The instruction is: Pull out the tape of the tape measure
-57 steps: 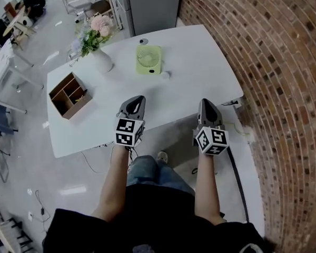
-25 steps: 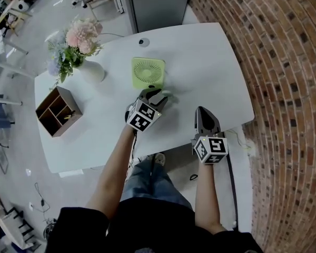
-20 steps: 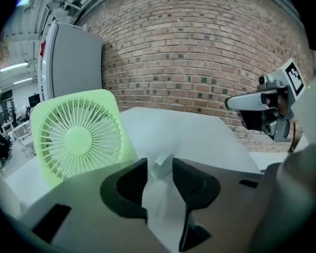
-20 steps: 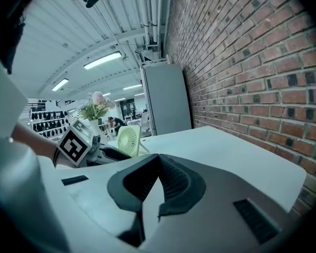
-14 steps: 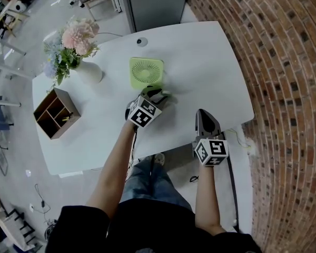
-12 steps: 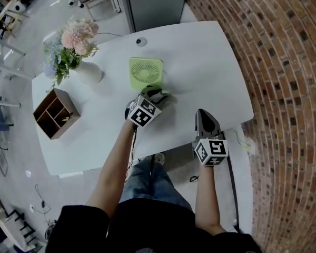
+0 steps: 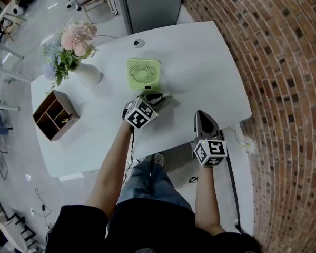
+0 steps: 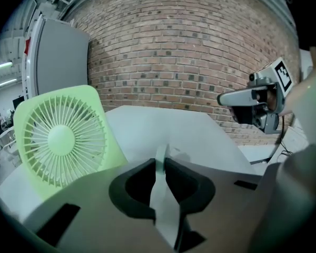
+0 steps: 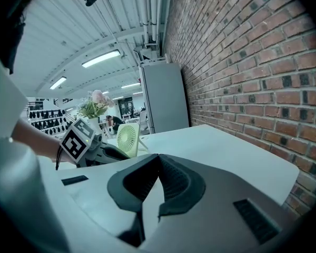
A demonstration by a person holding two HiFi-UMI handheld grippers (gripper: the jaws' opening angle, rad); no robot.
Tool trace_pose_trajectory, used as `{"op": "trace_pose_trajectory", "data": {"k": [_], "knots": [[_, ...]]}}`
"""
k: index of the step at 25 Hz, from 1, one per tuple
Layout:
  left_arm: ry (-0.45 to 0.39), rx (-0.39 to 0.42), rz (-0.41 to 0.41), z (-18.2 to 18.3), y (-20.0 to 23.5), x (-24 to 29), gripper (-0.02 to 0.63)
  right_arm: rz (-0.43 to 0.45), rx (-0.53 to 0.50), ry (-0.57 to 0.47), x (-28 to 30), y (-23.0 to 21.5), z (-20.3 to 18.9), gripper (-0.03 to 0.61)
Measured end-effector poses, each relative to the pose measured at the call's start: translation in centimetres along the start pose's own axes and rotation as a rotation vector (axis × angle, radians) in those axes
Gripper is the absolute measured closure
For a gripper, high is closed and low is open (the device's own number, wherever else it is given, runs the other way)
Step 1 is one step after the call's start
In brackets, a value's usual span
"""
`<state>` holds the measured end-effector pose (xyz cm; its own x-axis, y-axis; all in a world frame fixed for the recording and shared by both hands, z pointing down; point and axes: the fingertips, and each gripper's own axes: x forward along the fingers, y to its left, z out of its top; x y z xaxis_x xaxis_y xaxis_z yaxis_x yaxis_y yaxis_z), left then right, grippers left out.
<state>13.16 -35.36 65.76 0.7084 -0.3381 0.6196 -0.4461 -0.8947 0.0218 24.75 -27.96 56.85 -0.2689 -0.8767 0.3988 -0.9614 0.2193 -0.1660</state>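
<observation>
The left gripper (image 7: 157, 97) was closing on a small white tape measure (image 7: 166, 95) beside a light green square desk fan (image 7: 143, 73) on a white table (image 7: 200, 62).
Its jaws narrowed onto the case, a pale sliver between them, probably to anchor it. The right gripper (image 7: 203, 115) hung at the table's near edge, jaws together and empty, likely waiting to draw the tape. A second earlier the left jaws stood wide.
</observation>
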Motion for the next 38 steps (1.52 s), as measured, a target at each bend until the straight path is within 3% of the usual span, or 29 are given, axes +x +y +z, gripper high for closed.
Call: {"op": "trace_pose_trajectory", "data": {"k": [10,15,21,29,34,38], "knots": [[-0.135,0.065,-0.029,4.6,-3.9,-5.5,0.545,0.051,-0.032,-0.009,-0.3,2.4,1.0,0.575],[-0.194,0.085,-0.031,6.3,-5.8,-8.4,0.545,0.118,-0.065,0.014,-0.7,4.9,0.6,0.575],[-0.268,0.112,-0.031,7.9,-8.2,-11.7,0.545,0.214,-0.139,0.038,-1.4,8.4,0.5,0.522],[-0.3,0.134,-0.031,8.1,-9.9,-14.7,0.545,0.218,-0.199,0.011,-2.7,10.4,1.5,0.523],[-0.301,0.142,-0.029,7.7,-10.4,-15.9,0.545,0.231,-0.251,-0.002,-3.5,11.7,1.4,0.572],[-0.291,0.146,-0.014,6.8,-10.2,-16.6,0.545,0.172,-0.285,0.014,-3.8,11.3,1.2,0.575]]}}
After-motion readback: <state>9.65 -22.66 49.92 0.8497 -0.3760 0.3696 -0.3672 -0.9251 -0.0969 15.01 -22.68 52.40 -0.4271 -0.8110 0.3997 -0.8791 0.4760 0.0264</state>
